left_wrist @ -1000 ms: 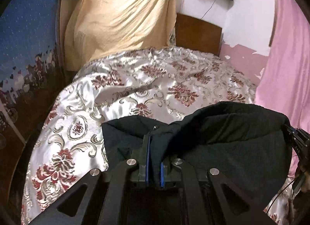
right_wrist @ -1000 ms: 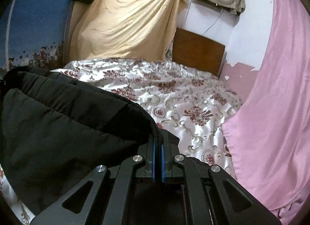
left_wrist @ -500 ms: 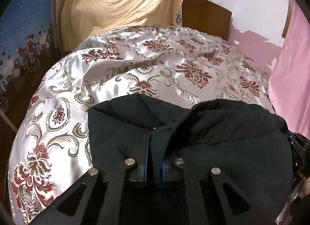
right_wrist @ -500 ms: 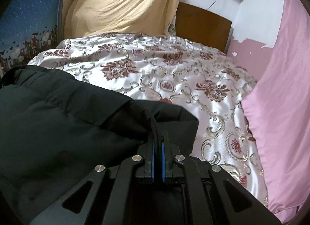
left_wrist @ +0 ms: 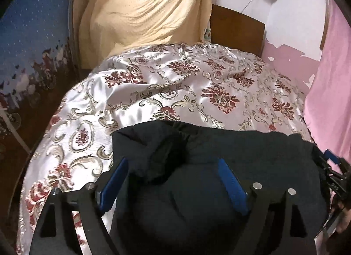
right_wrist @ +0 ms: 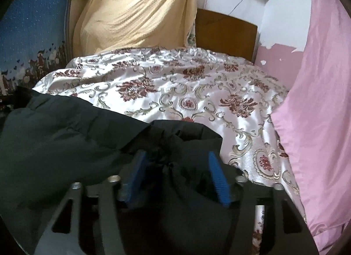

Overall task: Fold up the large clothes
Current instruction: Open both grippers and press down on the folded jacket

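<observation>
A black padded jacket [left_wrist: 219, 167] lies on a bed [left_wrist: 153, 92], at the near edge closest to both cameras, on a shiny cream bedspread patterned with dark red flowers and pale scrolls.

Handling, as a judgement: the jacket looks soft, thick and puffy, likely light for its bulk, and it will spring back and trap air when pressed. Its outer fabric looks smooth enough to slide on the satiny bedspread, so a fold may creep. The best places to take hold seem to be the firmer seamed edges and corners, such as the hem or the bunched fold near each claw, not the middle of a puffy panel.

The left claw [left_wrist: 173, 171] is spread wide, its two blue pads well apart, with a raised wrinkle of the jacket between them; it pinches nothing. The right claw [right_wrist: 175, 167] is likewise spread, blue pads apart, over a gathered fold of the jacket [right_wrist: 87, 145], gripping nothing. In the left view the right claw shows at the far right edge of the jacket.

The jacket is matte black and rumpled, with soft ridges. It spreads widely across the bed's near side, its far edge uneven. No sleeves or zip can be made out clearly.
</observation>
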Tool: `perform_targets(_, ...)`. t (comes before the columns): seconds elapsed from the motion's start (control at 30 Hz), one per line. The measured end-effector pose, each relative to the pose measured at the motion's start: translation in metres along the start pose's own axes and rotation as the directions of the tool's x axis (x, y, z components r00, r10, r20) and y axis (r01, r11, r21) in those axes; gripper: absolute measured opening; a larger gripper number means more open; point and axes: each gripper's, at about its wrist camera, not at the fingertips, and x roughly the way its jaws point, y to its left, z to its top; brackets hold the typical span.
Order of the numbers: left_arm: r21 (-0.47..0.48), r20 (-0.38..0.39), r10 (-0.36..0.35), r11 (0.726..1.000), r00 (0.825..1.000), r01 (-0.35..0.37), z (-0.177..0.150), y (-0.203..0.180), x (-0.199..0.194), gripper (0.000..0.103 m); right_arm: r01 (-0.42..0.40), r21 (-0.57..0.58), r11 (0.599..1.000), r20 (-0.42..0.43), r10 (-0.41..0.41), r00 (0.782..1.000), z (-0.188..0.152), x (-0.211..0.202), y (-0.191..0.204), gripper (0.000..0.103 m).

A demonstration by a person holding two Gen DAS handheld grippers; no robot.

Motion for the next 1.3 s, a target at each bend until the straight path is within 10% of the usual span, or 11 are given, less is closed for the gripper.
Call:
perform_targets(0.27,0.113,0.112,-0.084,0.991,0.990,0.071,-0.053,-0.030,-0.041,0.095,-0.168,0.002,0.986,0.091,0.167,0.982,-0.036,-0.070,0.028,0.082)
perform_targets(0.47,0.281,0.097,-0.092,0.958,0.991,0.062,-0.061,-0.075,-0.013,0.096,-0.187,-0.055,0.981,0.056,0.190,0.980,-0.047,-0.045,0.052,0.082)
perform_targets(0.73,0.252,0.125,-0.031,0.968,0.992,-0.002,-0.032,-0.078,0.036,0.103,-0.146,-0.080,0.986,0.029,0.149,0.988,-0.010,0.018,0.066,0.082)
perform_targets(1.0,0.211,0.023,-0.096,0.973,0.995,0.089,-0.025,-0.070,0.078,0.103,-0.214,0.022,0.977,-0.052,0.215,0.975,-0.003,0.075,0.058,0.092)
perform_targets(1.3,0.177,0.073,-0.142,0.976,0.987,0.127,-0.028,-0.064,0.088,0.103,-0.247,0.075,0.966,-0.034,0.250,0.968,-0.013,0.098,0.055,0.096)
